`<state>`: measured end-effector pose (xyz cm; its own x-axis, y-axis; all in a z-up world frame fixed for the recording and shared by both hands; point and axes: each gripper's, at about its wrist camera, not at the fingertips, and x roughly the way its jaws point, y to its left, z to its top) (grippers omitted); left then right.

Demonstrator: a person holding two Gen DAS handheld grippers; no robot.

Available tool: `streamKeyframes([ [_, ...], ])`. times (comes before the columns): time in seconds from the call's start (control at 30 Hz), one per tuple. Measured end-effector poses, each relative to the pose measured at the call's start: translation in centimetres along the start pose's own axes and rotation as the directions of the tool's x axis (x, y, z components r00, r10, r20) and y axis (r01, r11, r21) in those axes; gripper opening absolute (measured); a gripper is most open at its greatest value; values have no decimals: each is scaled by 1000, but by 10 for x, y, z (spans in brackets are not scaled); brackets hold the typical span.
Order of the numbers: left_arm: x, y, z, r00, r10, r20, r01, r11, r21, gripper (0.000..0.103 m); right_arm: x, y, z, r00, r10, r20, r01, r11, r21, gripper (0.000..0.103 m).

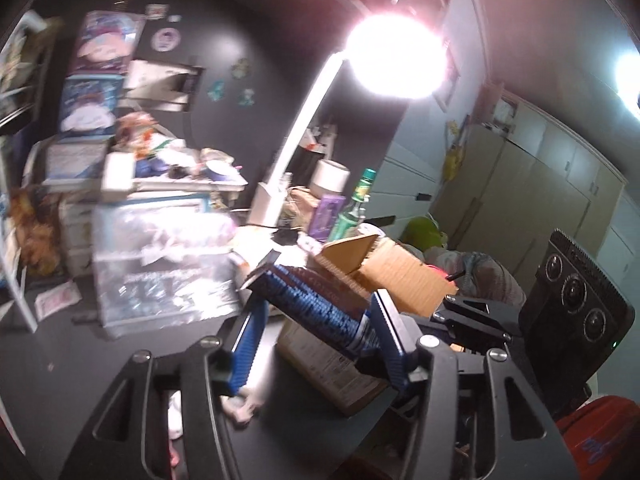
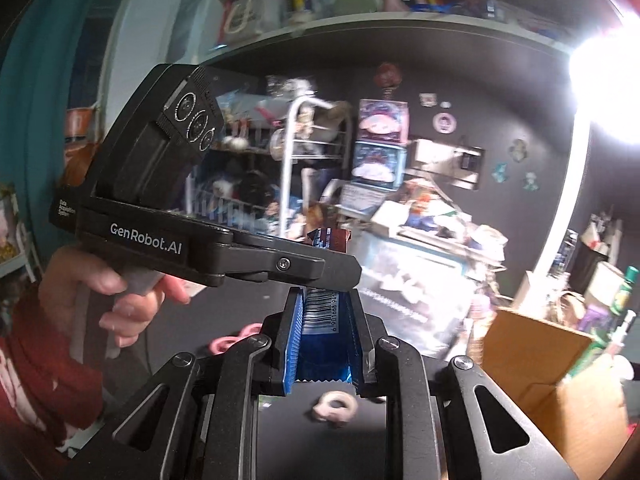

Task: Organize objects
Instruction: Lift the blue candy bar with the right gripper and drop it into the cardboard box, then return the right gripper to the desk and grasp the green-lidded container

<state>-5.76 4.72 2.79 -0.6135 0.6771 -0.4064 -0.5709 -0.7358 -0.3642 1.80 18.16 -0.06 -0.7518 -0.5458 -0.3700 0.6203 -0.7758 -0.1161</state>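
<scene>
A blue snack packet (image 2: 323, 320) with a barcode is held in the air between both grippers. My right gripper (image 2: 325, 312) is shut on its near end. My left gripper (image 2: 320, 276) crosses in front from the left and grips the packet's far end, whose brown tip (image 2: 330, 238) sticks up behind it. In the left wrist view the packet (image 1: 320, 308) lies slanted between my left gripper's blue pads (image 1: 316, 300), with the right gripper (image 1: 472, 320) at the right. An open cardboard box (image 1: 392, 272) stands just behind; it also shows in the right wrist view (image 2: 536, 352).
A white desk lamp (image 1: 304, 128) glares above the dark table (image 1: 60, 344). A green bottle (image 1: 354, 208), purple box (image 1: 330, 212) and clear plastic bins (image 1: 160, 264) crowd the back. Pink hair ties (image 2: 334, 404) lie on the table below. A wire rack (image 2: 296, 152) stands further back.
</scene>
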Motion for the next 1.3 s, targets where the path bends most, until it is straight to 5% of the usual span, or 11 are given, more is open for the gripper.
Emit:
streamKeyframes([
  [0.37, 100, -65, 51, 981, -54, -186, 75, 992, 106, 38, -38, -93, -3, 985, -127, -117, 139, 985, 106, 16],
  [0.63, 151, -79, 44, 946, -28, -322, 76, 988, 137, 38, -32, -140, -29, 961, -117, -251, 170, 965, 200, 16],
  [0.7, 151, -80, 42, 943, -28, -331, 78, 987, 139, 43, -28, -143, -34, 956, -104, -276, 165, 964, 210, 16],
  [0.73, 151, -80, 43, 943, -26, -333, 78, 987, 143, 56, -26, -144, -35, 953, -101, -287, 166, 963, 213, 17],
  [0.77, 149, -81, 43, 946, -20, -324, 73, 986, 152, 70, -23, -145, -36, 949, -93, -303, 163, 963, 216, 23],
  [0.83, 142, -82, 46, 954, -2, -301, 58, 983, 177, 79, -18, -147, -36, 945, -77, -317, 154, 961, 228, 40],
  [0.87, 137, -81, 48, 956, 3, -292, 53, 982, 184, 79, -17, -147, -36, 943, -71, -325, 151, 962, 229, 50],
  [1.03, 108, -69, 54, 970, 47, -239, 0, 981, 194, 83, -14, -141, -31, 943, -74, -325, 147, 967, 207, 54],
  [1.17, 72, -50, 55, 978, 109, -180, -73, 978, 195, 87, -15, -125, -19, 959, -69, -275, 117, 980, 162, 85],
  [1.3, 26, -27, 49, 973, 207, -103, -186, 965, 186, 90, -17, -93, -2, 981, -25, -194, 46, 993, 107, 98],
])
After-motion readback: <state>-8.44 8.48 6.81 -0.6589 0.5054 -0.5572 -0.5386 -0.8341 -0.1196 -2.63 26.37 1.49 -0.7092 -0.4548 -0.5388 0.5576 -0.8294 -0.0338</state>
